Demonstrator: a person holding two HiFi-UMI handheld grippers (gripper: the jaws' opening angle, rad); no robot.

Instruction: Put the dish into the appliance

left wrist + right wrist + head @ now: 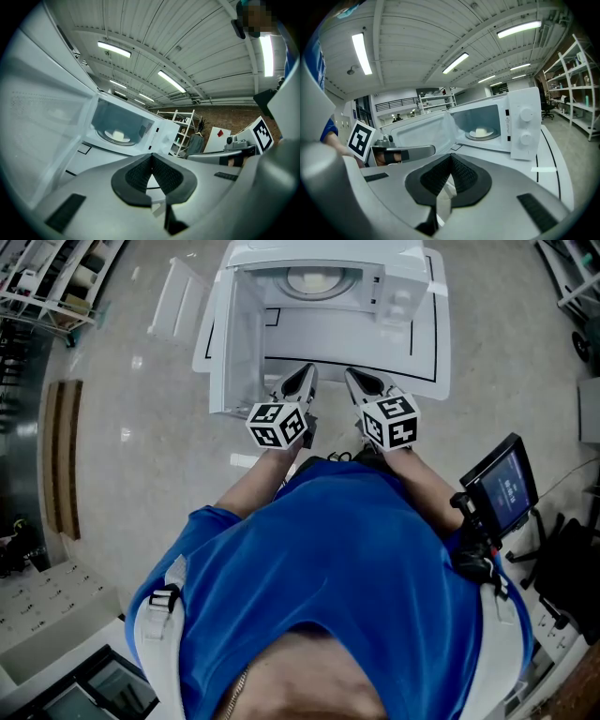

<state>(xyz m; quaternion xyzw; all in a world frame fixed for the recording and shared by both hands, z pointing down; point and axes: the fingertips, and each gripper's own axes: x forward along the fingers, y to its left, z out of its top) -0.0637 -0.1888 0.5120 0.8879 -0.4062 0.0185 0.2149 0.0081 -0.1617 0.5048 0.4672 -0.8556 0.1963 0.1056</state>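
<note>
Microwave (319, 329) stands open with the dish (314, 280) lying flat inside it, round so no long axis, and you hold left gripper (304, 381) and right gripper (358, 382) side by side just before it, both clenched empty, tipped slightly down.

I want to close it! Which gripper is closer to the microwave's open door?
Left. The left gripper is just right of the open door; the right gripper sits farther right, in front of the microwave.
</note>
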